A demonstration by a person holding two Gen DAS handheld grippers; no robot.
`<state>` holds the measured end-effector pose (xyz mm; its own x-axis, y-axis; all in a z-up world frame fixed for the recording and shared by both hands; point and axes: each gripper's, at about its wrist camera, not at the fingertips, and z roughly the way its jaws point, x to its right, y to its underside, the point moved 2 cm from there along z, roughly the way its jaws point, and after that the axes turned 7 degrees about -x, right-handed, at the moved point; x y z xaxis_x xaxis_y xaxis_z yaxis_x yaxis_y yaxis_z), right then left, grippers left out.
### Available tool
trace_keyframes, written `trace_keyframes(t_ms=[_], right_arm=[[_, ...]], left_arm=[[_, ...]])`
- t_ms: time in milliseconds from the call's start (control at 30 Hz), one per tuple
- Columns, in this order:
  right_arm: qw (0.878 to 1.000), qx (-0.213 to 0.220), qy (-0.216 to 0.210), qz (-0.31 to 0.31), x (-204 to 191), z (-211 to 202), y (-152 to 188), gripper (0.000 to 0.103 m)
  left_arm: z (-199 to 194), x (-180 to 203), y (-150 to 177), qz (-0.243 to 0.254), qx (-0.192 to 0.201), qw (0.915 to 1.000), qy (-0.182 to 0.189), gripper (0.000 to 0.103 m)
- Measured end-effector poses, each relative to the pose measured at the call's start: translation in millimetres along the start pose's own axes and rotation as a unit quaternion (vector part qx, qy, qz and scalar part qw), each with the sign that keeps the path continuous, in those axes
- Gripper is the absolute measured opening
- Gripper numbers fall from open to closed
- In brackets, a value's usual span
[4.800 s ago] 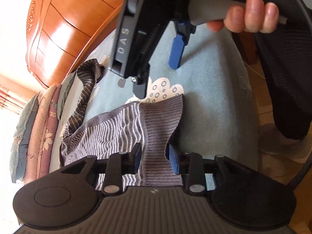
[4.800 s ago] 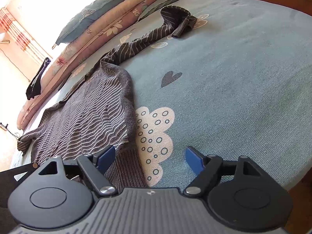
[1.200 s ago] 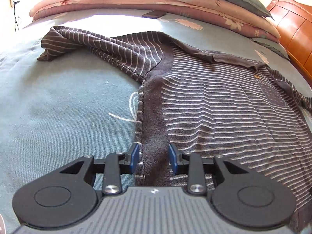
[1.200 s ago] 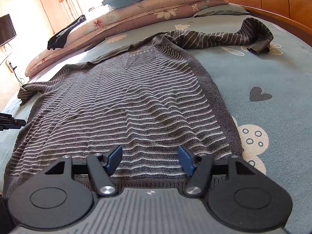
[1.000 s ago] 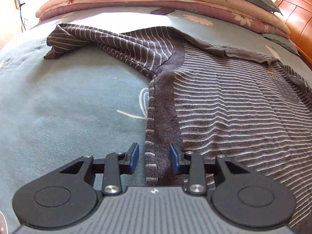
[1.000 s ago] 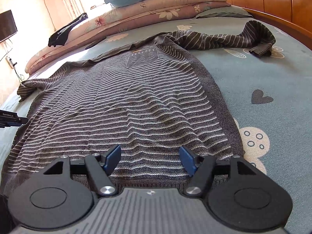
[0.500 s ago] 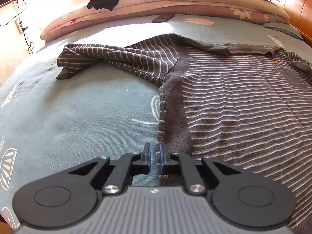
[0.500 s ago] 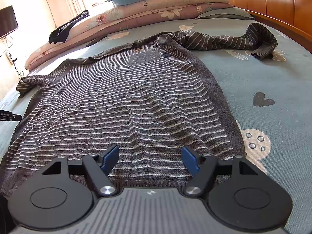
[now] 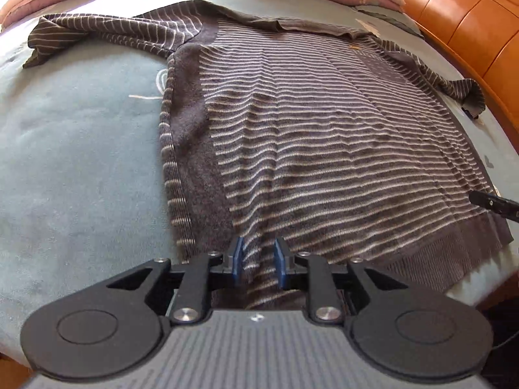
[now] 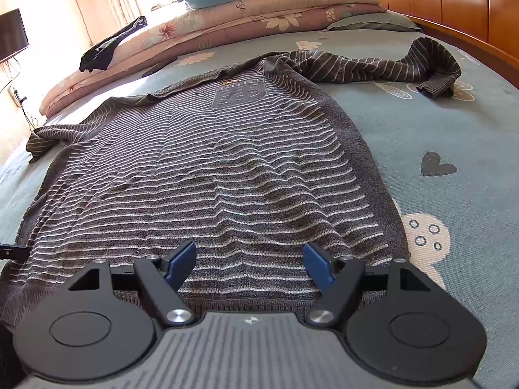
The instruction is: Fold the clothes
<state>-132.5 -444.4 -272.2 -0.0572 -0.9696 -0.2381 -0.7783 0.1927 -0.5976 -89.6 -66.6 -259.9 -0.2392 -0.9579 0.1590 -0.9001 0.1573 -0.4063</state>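
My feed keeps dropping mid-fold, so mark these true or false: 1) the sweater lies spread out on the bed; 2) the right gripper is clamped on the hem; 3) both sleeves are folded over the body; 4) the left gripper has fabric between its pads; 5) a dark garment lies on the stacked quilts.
1) The sweater lies spread on the bed: true.
2) The right gripper is clamped on the hem: false, its jaws stand wide open above it.
3) Sleeves folded over the body: false, both lie out to the sides.
4) The left gripper has fabric between its pads: true.
5) A dark garment lies on the quilts: true.
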Motion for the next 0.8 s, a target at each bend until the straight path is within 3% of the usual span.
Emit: trace_keyframes(t_ms=[133, 267, 367, 533, 600, 633, 767, 800], right_arm=[[1.000, -0.001, 0.005, -0.005, -2.1, 0.3, 0.0, 0.078], [1.000, -0.001, 0.011, -0.014, -5.3, 1.1, 1.0, 0.079], [1.000, -0.001, 0.008, -0.012, -4.9, 1.7, 0.5, 0.081], [1.000, -0.001, 0.009, -0.018, -5.8, 1.7, 1.5, 0.082], [1.000, -0.002, 0.009, -0.019, -6.2, 1.6, 1.3, 0.083], [1.000, -0.003, 0.009, -0.019, -6.5, 1.6, 1.3, 0.084], [1.000, -0.006, 0.013, -0.027, -10.2, 3.1, 1.3, 0.086], [0.999, -0.006, 0.016, -0.031, -11.6, 3.7, 1.6, 0.087]], left_arm=[[-13.8, 1.8, 6.7, 0.026, -0.015, 0.9993, -0.024, 0.030], [-21.3, -1.5, -16.0, -0.005, 0.037, 0.9990, 0.022, 0.039], [-4.8, -2.3, -31.7, -0.030, 0.039, 0.9980, 0.041, 0.039], [13.0, -22.7, -35.4, -0.069, 0.043, 0.9966, -0.012, 0.040], [10.4, -37.6, -33.2, -0.081, 0.056, 0.9951, -0.009, 0.040], [9.2, -42.1, -33.2, -0.080, 0.053, 0.9952, -0.019, 0.033], [-1.5, -26.5, -40.8, -0.036, 0.047, 0.9947, -0.085, 0.032], [-5.6, -22.2, -41.2, -0.027, 0.056, 0.9944, -0.085, 0.034]])
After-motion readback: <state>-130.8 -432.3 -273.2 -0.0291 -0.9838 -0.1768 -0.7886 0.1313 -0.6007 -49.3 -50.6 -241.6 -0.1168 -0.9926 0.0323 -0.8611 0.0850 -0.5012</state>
